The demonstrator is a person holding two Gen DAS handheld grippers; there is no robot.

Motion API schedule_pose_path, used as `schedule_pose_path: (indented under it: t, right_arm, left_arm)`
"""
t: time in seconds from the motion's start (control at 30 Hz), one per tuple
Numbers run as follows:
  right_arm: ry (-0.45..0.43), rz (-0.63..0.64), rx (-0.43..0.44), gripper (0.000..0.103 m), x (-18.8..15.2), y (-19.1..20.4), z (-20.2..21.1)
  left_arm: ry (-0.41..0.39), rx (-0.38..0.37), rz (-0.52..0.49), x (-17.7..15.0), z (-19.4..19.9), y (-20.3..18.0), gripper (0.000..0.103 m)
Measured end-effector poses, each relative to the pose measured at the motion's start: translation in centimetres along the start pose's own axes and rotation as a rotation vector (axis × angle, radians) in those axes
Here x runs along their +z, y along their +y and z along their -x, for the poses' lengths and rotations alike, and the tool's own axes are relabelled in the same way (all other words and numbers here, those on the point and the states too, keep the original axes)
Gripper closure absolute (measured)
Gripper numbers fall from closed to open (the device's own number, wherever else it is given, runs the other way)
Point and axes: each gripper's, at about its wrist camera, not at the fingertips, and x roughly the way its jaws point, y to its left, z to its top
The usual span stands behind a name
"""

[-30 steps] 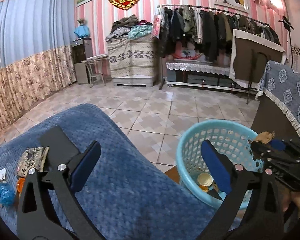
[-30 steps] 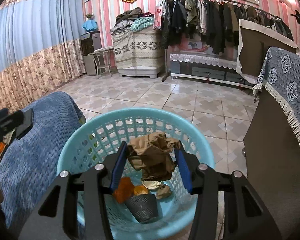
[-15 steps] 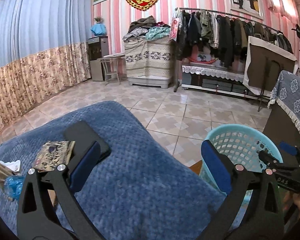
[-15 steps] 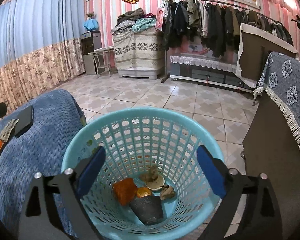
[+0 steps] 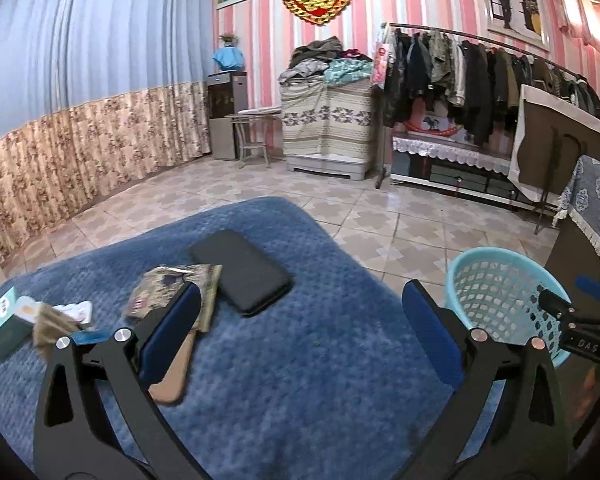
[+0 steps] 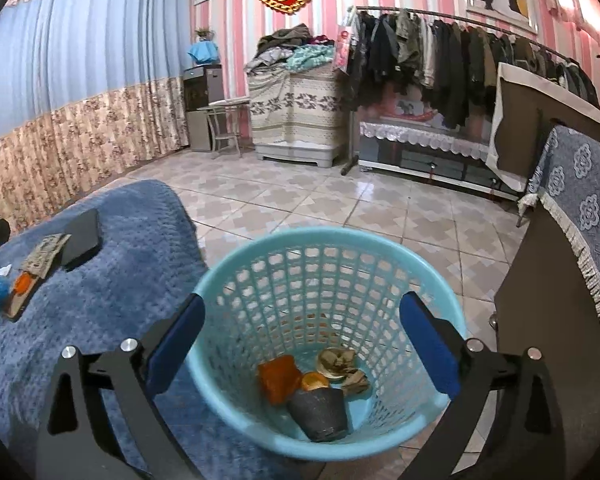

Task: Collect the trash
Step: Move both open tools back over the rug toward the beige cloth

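From the left wrist, the left gripper (image 5: 300, 320) hangs over a blue quilted blanket (image 5: 300, 392), its blue-padded jaws wide apart with nothing between them. On the blanket, just beyond the left pad, lies a flat black phone (image 5: 242, 270) with rounded corners; touching its near-left side is a patterned paper packet (image 5: 172, 288). Further left of the phone sit a small teal and white box (image 5: 6, 322) and a crumpled brown scrap (image 5: 52, 326). Right of the blanket stands a light blue plastic basket (image 5: 496, 292) with lattice walls, with the right gripper (image 5: 580, 320) in front of its right side.

From the right wrist, the right gripper's (image 6: 300, 340) jaws are opening, spread wide and empty above the basket (image 6: 328, 248). At the basket's bottom lie an orange wrapper (image 6: 278, 376), a dark ribbed cup (image 6: 320, 412) on its side, and crumpled brown paper (image 6: 340, 362). Left of the basket, the blanket (image 6: 100, 300) carries the phone (image 6: 82, 236) and packet (image 6: 46, 256).
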Motion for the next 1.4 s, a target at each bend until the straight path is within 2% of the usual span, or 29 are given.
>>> schedule_pose_path:
  t: [0.47, 0.73, 1.2, 1.4]
  right_arm:
    - [-0.020, 0.077, 0.085, 0.007, 0.1, 5.4, 2.5]
    - [-0.019, 0.109, 0.129, 0.007, -0.5, 8.2, 3.3]
    - [-0.012, 0.184, 0.192, 0.007, -1.3, 12.8, 3.3]
    - [0.000, 0.214, 0.223, 0.007, -1.7, 14.8, 2.6]
  left_arm:
    - [0.009, 0.124, 0.078, -2.4, 4.1, 8.2, 0.006]
    - [0.030, 0.187, 0.129, -4.8, 6.1, 12.8, 0.006]
    - [0.037, 0.292, 0.173, -7.4, 7.9, 18.1, 0.006]
    - [0.063, 0.324, 0.190, -8.9, 8.0, 20.0, 0.006]
